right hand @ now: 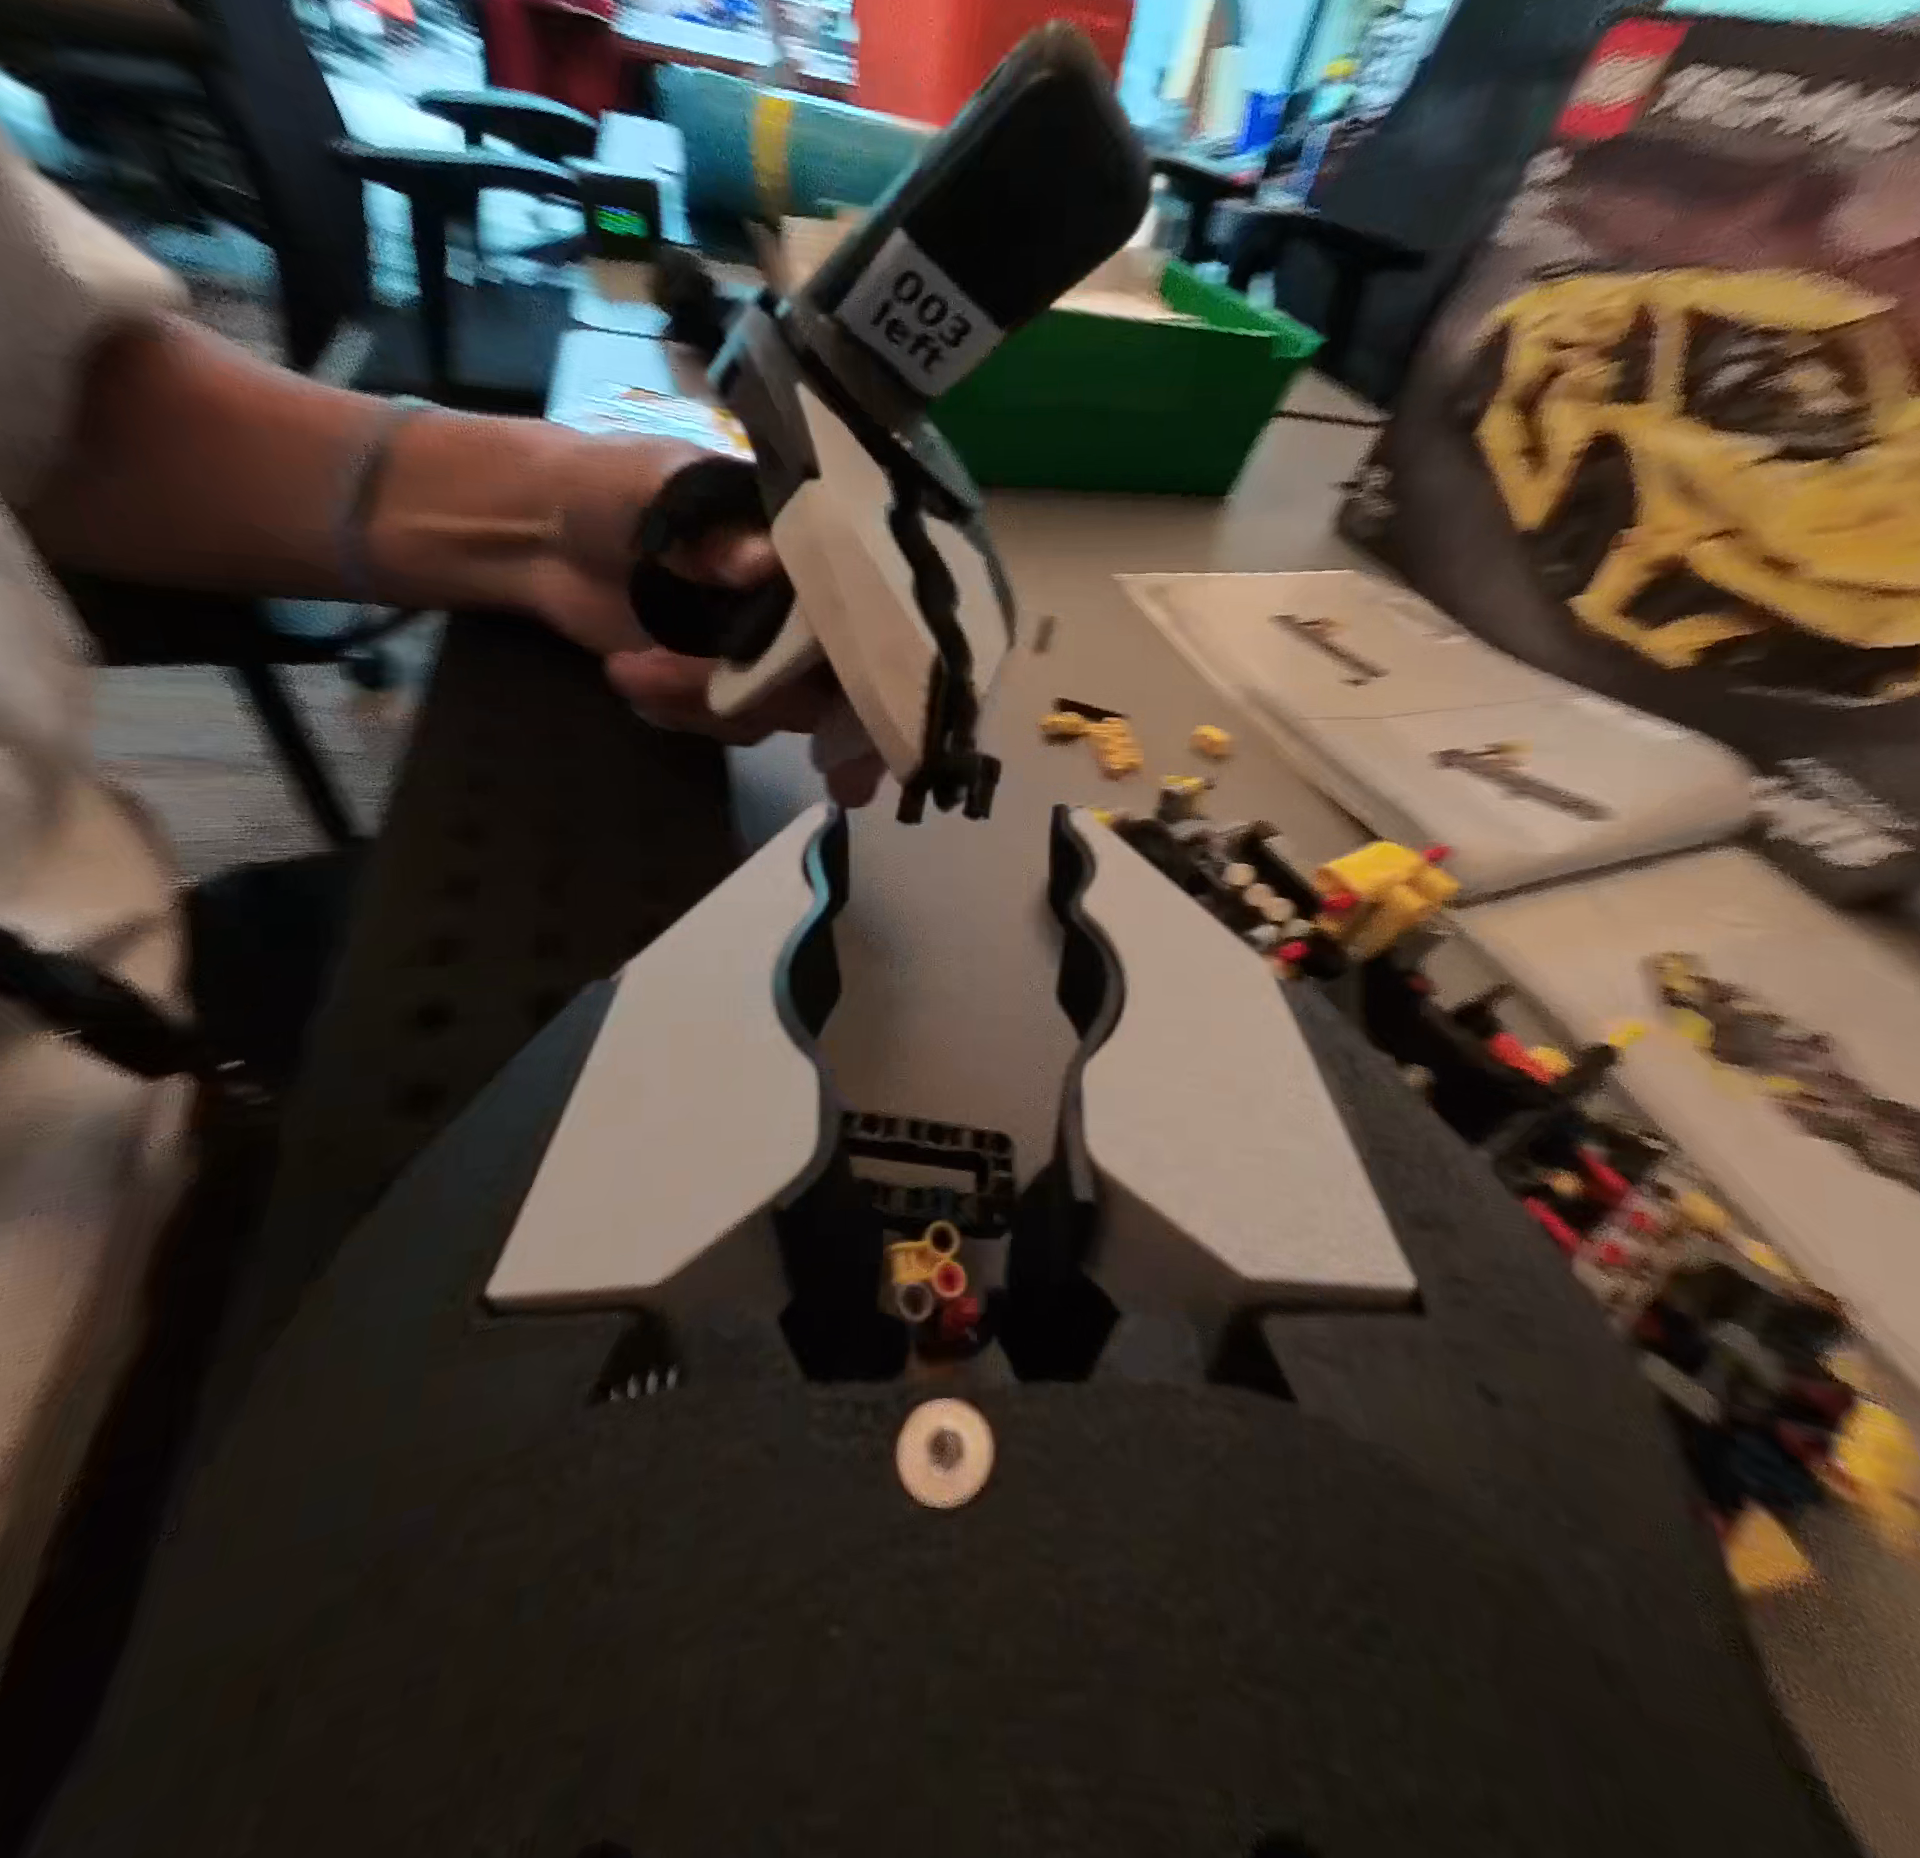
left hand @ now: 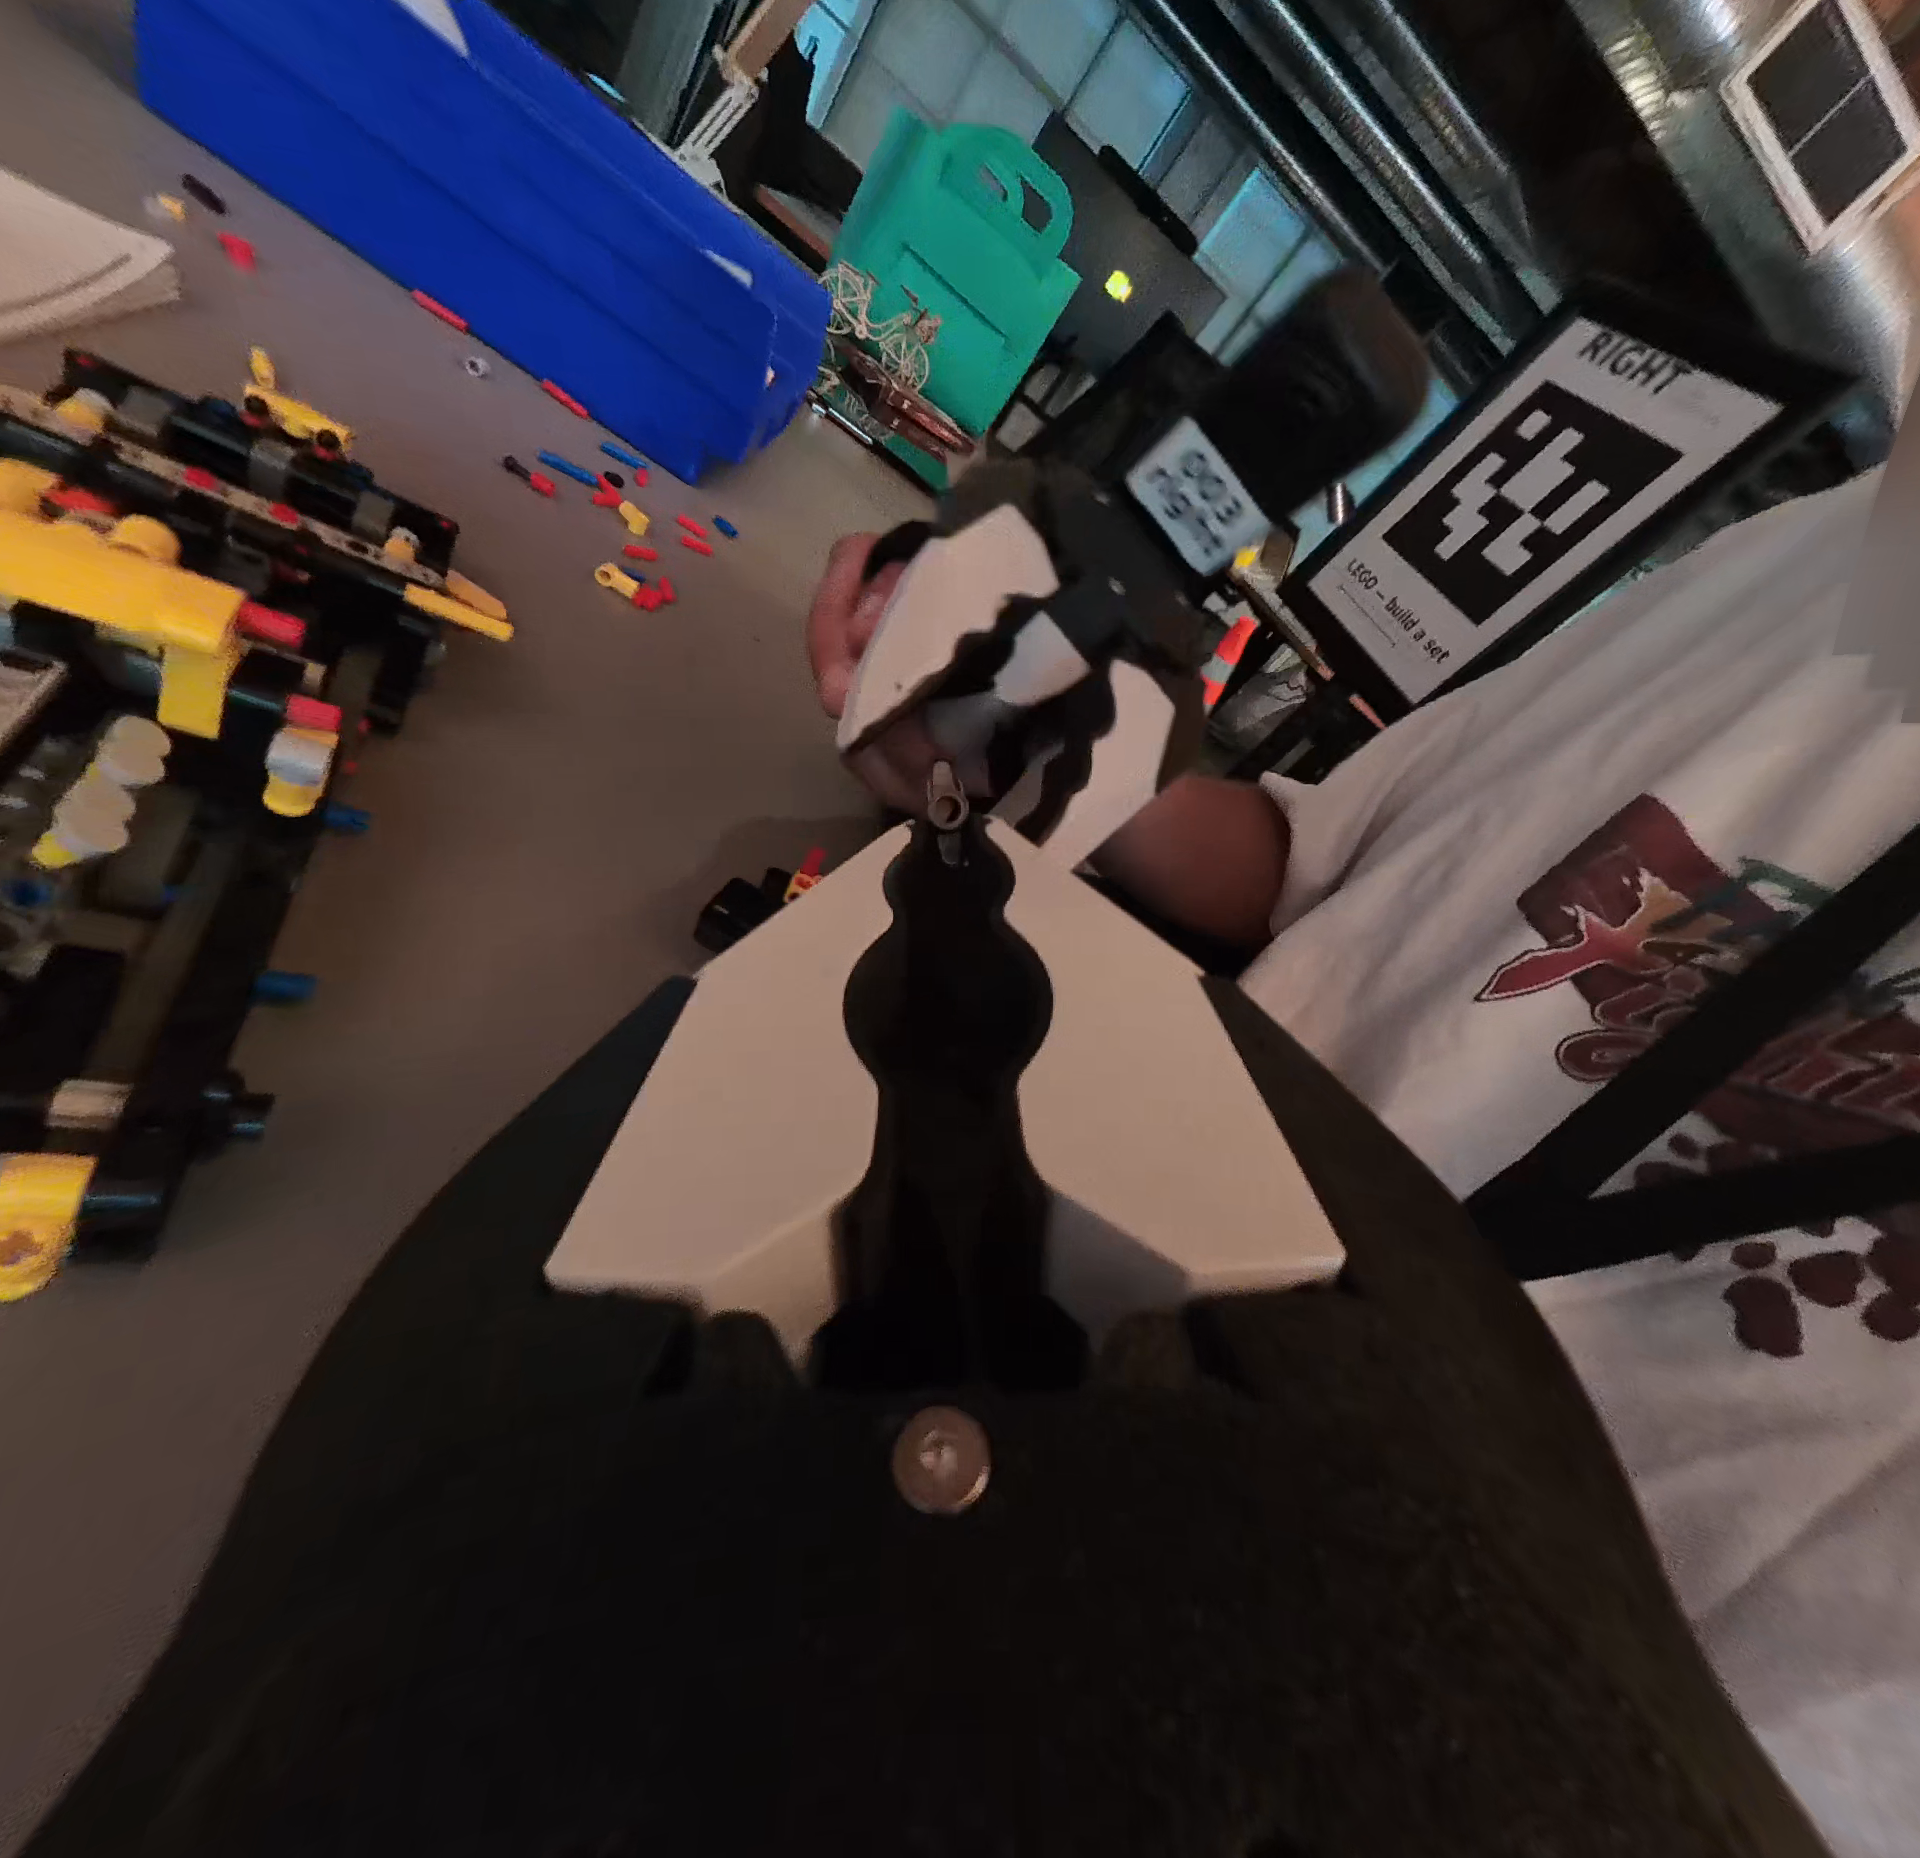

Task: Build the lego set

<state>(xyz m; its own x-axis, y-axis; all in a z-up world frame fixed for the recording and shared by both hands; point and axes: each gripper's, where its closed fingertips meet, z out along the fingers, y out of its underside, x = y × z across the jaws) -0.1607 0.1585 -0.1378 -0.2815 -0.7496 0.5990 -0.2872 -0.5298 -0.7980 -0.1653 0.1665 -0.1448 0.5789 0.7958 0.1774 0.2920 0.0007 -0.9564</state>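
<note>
1. The grey bench [left hand: 582,821] is seen spread with parts, and blue bins [left hand: 447,208] are stacked at its far edge.
2. A black-and-yellow lego model [left hand: 187,603] is set on the bench at the left of the left wrist view; the set's box [right hand: 1662,374] is propped behind booklets [right hand: 1455,728].
3. The right claw [right hand: 948,842] is held open, nothing between its fingers, above a black frame piece [right hand: 925,1164].
4. The left claw [left hand: 948,842] is closed on a small grey-and-black connector piece [left hand: 948,806], lifted clear of the bench.
5. Loose red, blue and yellow pins [left hand: 623,530] are scattered near the bins.
</note>
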